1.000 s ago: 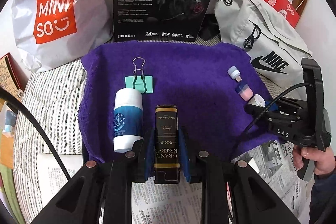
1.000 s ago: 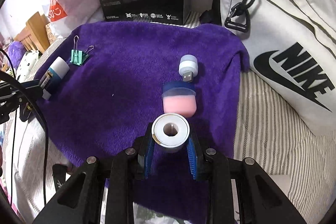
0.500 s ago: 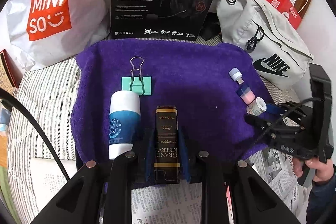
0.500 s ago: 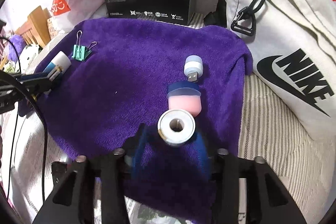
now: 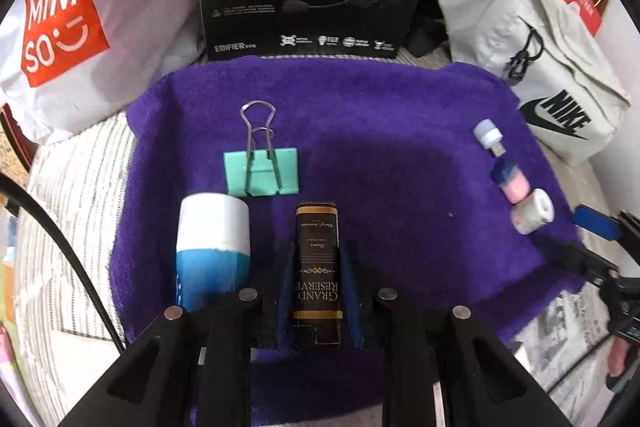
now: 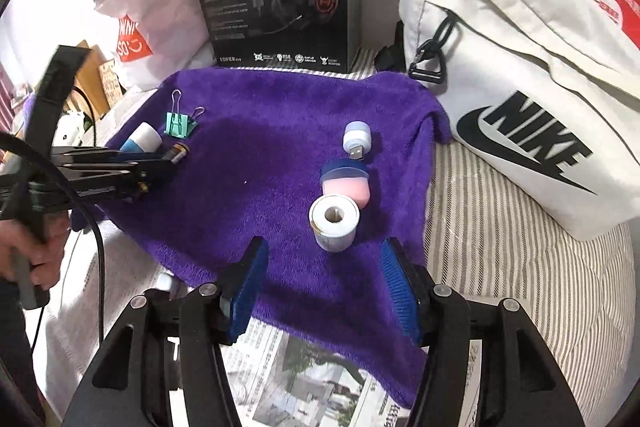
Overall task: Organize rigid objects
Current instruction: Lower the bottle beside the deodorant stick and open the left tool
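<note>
While opening, right gripper (image 6: 322,267), newspaper (image 6: 304,387) beneath

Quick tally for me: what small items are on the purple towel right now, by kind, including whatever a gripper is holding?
Binder clip, mint green: 1
White-and-blue tube: 1
Black and gold box, held in the left gripper: 1
USB plug light: 1
Pink jar with a blue lid: 1
White tape roll: 1
Total: 6

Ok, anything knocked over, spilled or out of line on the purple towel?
Nothing stands out. The USB plug, pink jar and white roll lie in a neat row; nothing spilled or damaged.
</note>
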Tool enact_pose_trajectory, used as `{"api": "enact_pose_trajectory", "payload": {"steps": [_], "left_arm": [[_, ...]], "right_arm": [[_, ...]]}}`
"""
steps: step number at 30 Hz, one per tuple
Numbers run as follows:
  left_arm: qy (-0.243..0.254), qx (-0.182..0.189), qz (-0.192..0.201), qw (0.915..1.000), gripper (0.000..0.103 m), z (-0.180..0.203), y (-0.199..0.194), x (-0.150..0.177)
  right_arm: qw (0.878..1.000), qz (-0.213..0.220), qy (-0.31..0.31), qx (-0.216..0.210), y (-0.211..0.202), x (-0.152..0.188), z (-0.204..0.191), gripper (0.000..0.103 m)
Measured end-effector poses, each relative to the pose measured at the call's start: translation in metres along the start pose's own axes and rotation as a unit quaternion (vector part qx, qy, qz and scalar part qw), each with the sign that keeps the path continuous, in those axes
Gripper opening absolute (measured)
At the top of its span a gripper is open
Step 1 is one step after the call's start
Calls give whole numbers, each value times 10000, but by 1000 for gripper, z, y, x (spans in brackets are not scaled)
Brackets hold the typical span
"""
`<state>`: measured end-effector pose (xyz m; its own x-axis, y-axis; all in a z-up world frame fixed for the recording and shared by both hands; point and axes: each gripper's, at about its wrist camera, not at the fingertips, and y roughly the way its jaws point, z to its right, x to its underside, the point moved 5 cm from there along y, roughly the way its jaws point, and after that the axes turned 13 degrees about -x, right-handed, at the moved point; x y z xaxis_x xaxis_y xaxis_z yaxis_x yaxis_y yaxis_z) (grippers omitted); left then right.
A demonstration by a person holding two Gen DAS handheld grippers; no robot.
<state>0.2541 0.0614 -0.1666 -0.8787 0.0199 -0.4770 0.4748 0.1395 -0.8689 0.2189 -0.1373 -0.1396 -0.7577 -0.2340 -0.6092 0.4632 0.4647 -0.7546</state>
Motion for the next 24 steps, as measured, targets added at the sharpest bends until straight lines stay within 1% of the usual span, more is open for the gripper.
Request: {"api": "enact_pose_trajectory", "payload": {"steps": [5,12,13,16,18,21,24], "left_arm": [[126,-122,13,9998,22,4,1,0],[184,-199,-4,9996,23,5,0,2],[178,-202,-31,9996,23,5,0,3],[178,-133,-145,9996,33,8,-3,6],[213,-173,-192,9994,34,10,-5,10],[216,-176,-252,9993,34,13,-14,19],[193,-89,-113,9997,34,15,-34,27]], "right_arm": [[9996,47,281,-62,-6,12,9,58],[9990,55,429,-74,-16,24,12,58],[9989,59,451,-71,-18,27,12,58],[9985,74,530,-119,-23,33,11,58],[9985,90,525,-111,-29,37,9,58],[9985,153,513,-99,-39,43,7,58],[9984,218,515,-104,-50,49,4,58]]}}
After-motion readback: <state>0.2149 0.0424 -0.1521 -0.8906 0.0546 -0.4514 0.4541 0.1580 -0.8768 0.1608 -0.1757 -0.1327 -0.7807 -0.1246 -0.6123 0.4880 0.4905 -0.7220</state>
